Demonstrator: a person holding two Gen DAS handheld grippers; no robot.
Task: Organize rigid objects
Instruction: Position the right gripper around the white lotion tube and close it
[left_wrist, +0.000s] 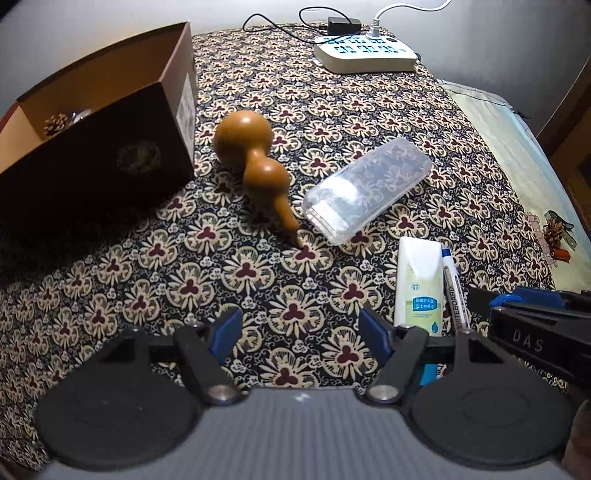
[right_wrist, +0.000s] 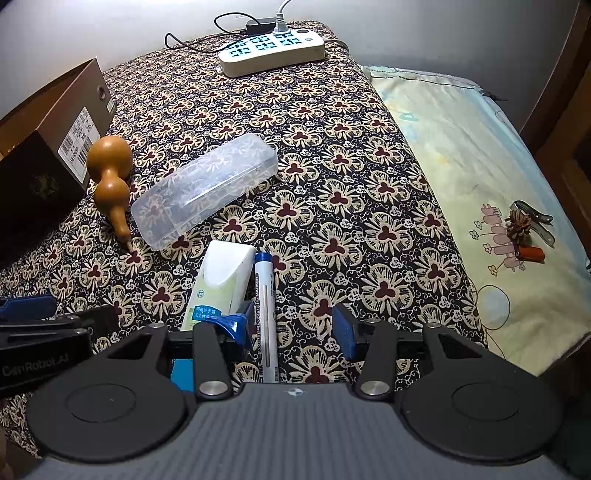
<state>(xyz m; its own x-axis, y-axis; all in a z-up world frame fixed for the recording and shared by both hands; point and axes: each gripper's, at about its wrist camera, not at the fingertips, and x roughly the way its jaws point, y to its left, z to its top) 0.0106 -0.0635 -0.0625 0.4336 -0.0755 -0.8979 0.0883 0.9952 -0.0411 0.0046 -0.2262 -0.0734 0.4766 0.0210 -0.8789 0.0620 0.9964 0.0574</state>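
Left wrist view: low over the floral surface (left_wrist: 369, 110), facing forward and slightly down toward the far wall, brown box (left_wrist: 110, 147) close at left. Right wrist view: same height, same heading, set just to the right; pale quilt (right_wrist: 480, 147) fills its right side. Shared: gourd (left_wrist: 255, 162) (right_wrist: 110, 173), clear case (left_wrist: 365, 188) (right_wrist: 207, 184), whiteboard marker (left_wrist: 452, 284) (right_wrist: 264, 295), power strip (left_wrist: 365, 51) (right_wrist: 271, 51). Each view catches the other tongs at its edge.

In the left wrist view, the box (left_wrist: 110, 122) is set at the upper left, with the gourd (left_wrist: 255, 162) just right of it. The case (left_wrist: 365, 188) lies right of the gourd. The carton (left_wrist: 419, 284) and marker (left_wrist: 452, 284) lie side by side at lower right; the power strip (left_wrist: 365, 51) sits at the top.
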